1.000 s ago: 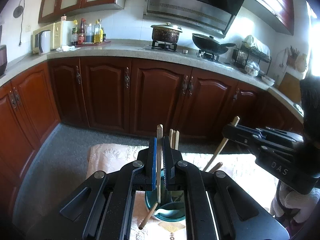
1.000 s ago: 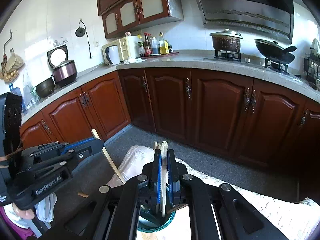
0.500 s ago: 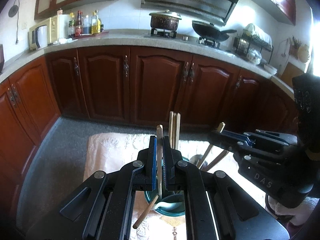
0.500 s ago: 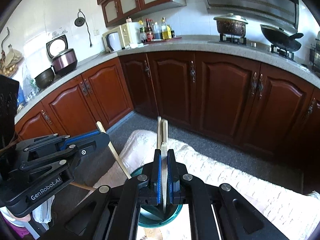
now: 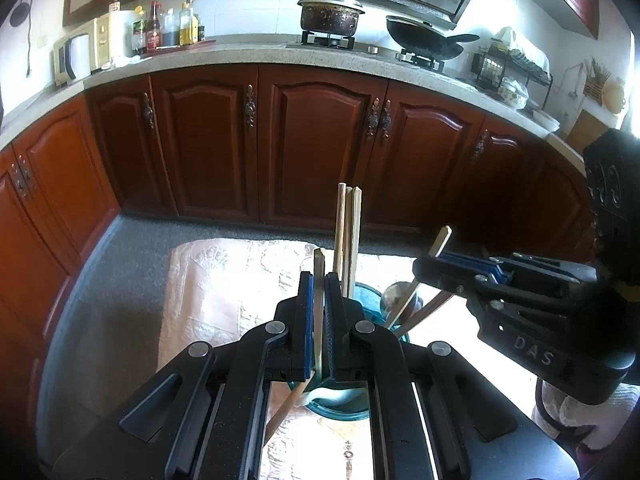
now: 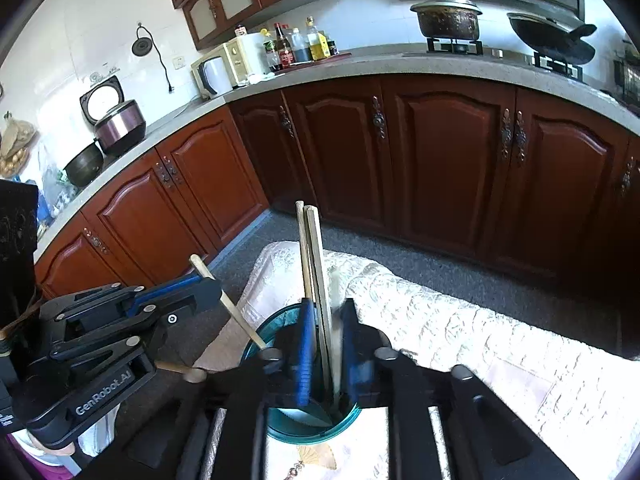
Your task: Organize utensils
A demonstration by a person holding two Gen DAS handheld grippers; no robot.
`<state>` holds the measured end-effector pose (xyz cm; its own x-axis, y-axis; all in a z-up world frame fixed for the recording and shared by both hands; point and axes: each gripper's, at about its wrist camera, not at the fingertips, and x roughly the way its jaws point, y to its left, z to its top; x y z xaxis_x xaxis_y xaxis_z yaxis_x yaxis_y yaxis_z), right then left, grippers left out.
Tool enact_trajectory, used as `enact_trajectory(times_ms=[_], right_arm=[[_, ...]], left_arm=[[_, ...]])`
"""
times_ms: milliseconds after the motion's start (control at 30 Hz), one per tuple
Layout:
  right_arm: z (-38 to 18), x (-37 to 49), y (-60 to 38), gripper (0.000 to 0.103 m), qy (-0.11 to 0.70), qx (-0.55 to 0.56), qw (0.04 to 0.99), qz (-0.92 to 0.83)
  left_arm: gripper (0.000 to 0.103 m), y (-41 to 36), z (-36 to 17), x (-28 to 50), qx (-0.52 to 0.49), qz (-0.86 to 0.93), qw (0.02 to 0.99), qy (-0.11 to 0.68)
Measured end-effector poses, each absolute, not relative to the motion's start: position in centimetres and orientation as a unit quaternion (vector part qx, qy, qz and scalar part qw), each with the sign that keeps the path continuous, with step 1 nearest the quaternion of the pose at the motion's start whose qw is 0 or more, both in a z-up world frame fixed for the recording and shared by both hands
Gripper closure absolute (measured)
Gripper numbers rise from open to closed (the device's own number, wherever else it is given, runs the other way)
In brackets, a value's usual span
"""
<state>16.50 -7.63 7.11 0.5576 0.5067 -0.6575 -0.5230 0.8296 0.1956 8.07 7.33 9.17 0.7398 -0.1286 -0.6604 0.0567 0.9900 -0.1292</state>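
Observation:
A teal cup [image 5: 340, 400] stands on a white embroidered tablecloth [image 5: 224, 280], directly under both grippers; it also shows in the right wrist view [image 6: 280, 424]. Several wooden chopsticks [image 5: 347, 236] stand upright in it. My left gripper [image 5: 319, 280] is shut on one wooden chopstick [image 5: 319, 304], held upright over the cup. My right gripper [image 6: 326, 320] has its jaws parted around a chopstick [image 6: 335, 320] that stands in the cup; it is blurred. In the left wrist view the right gripper [image 5: 436, 268] has a chopstick [image 5: 432, 256] between its fingers.
Dark red kitchen cabinets [image 5: 320, 144] under a grey counter [image 5: 240, 56] curve round behind the table. A pot [image 5: 330, 16] and a wok [image 5: 424, 38] sit on the stove. The grey floor [image 5: 132, 248] lies beyond the table's far edge.
Both grippers have tilted down and come lower over the cup. The right gripper's jaws have parted and its chopstick now stands in the cup. The left stays shut on its chopstick.

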Motion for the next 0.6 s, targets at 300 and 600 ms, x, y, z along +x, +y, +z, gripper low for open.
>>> enact_trajectory(times_ms=[300, 600], right_arm=[[8.0, 15.2, -8.6, 0.075, 0.358, -0.001, 0.888, 0.288], [9.0, 12.2, -10.4, 0.069, 0.336, 0.007, 0.902, 0.273]], left_arm=[[0.086, 7.5, 9.7, 7.2, -0.058, -0.050, 0.933, 0.352], [0.057, 7.0, 12.2, 4.4, -0.051, -0.052, 0.943, 0.324]])
